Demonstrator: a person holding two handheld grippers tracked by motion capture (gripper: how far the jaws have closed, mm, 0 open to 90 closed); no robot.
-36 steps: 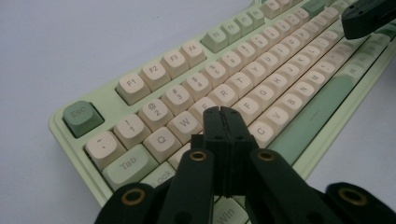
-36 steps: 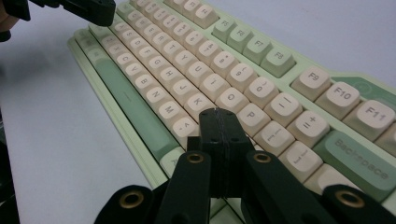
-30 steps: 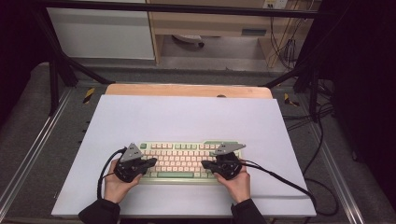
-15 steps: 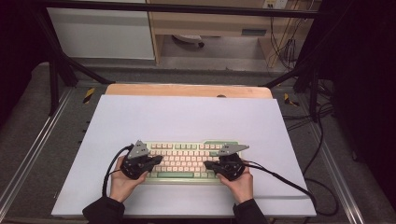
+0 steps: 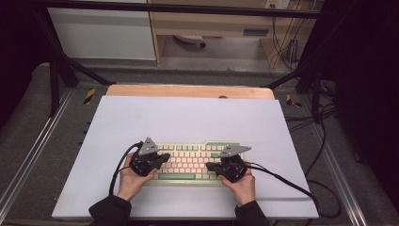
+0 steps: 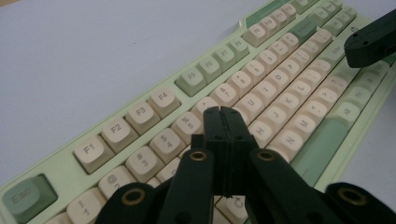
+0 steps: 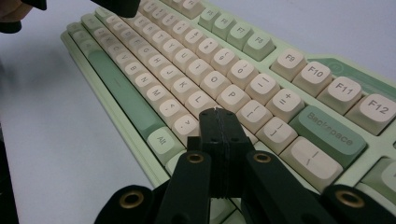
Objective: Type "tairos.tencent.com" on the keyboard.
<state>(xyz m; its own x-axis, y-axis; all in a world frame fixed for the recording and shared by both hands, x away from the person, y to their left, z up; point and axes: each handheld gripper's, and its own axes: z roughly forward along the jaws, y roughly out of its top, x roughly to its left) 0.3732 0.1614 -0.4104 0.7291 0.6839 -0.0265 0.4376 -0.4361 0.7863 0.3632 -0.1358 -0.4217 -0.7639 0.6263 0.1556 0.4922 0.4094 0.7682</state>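
Pale green keyboard (image 5: 190, 162) with cream keycaps lies flat on the white table sheet (image 5: 188, 117), near its front edge and roughly midway between its left and right edges. Left gripper (image 5: 162, 159) sits over the keyboard's left end, jaws clenched together with nothing between them; in the left gripper view the closed tips hover above the number row and upper letter rows. Right gripper (image 5: 212, 167) sits over the keyboard's right end, jaws likewise clenched and empty; in the right gripper view the tips stand just above the keys beside the L. Whether either touches a key cannot be told.
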